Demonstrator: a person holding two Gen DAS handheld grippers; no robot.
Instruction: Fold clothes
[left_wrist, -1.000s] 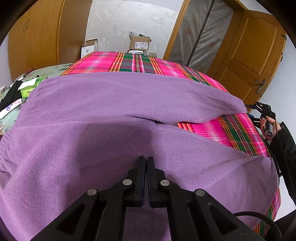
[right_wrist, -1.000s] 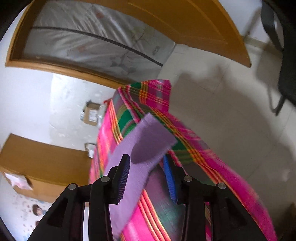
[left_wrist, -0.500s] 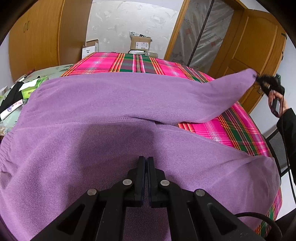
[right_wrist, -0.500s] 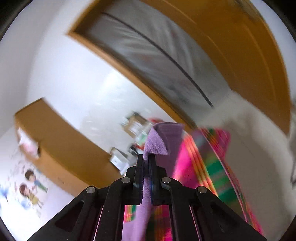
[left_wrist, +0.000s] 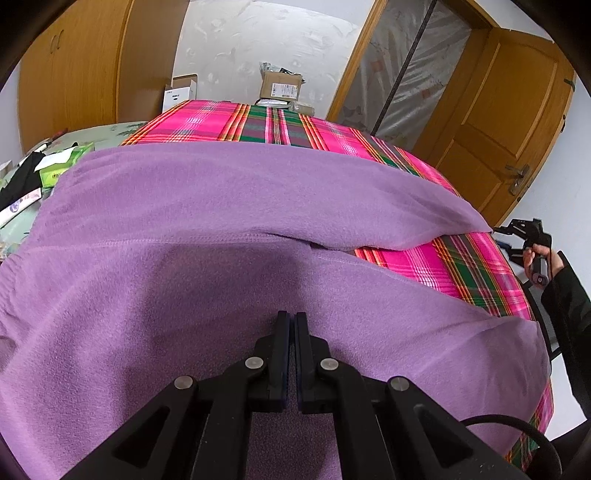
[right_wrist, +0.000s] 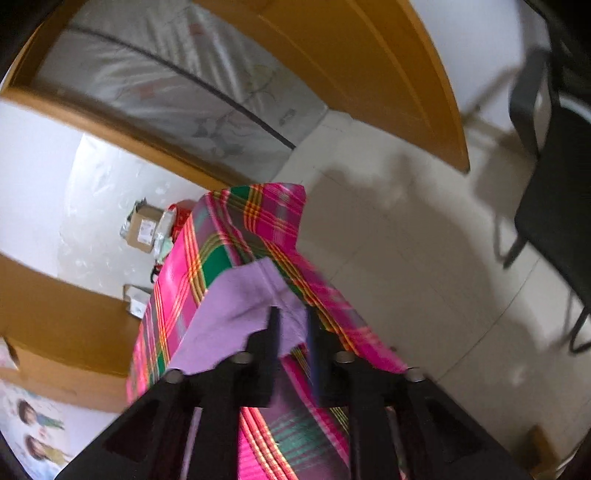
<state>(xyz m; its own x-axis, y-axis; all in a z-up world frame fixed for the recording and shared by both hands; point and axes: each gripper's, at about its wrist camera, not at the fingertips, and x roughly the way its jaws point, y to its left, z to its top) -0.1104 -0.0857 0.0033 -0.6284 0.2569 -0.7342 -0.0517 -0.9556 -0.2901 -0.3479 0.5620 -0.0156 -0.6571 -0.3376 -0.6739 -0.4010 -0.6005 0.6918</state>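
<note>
Trousers (left_wrist: 229, 206), purple fleece, lie spread across the bench (left_wrist: 273, 122), which is covered in a pink and green plaid cloth. Waistband end sits toward the left of the left wrist view; two legs run rightward, the far leg (left_wrist: 332, 199) and the near leg (left_wrist: 424, 332), parted by a wedge of bare plaid. Both legs look flat and full length. No fold is visible anywhere, so by my reading the job is barely begun: legs to be brought together, then the length doubled over.

Left tongs (left_wrist: 291, 325) are clenched, fingers pressed together, tips resting on or just over the fleece near the crotch seam. I cannot tell whether any cloth is pinched; they look more like a weight pinning the garment.

Right tongs (right_wrist: 291, 325) are opening. The cuff (right_wrist: 251, 295) of the far leg lies between the fingers at the bench's corner, but the pads do not appear to press it. Picture is motion-blurred, so contact is uncertain.

Person's hand (left_wrist: 539, 254) in a dark sleeve holds the right tool just off the bench's right edge. Beyond: cardboard box (left_wrist: 280, 86), wooden door (left_wrist: 509, 122), and a chair (right_wrist: 554, 206) on the tiled floor.
</note>
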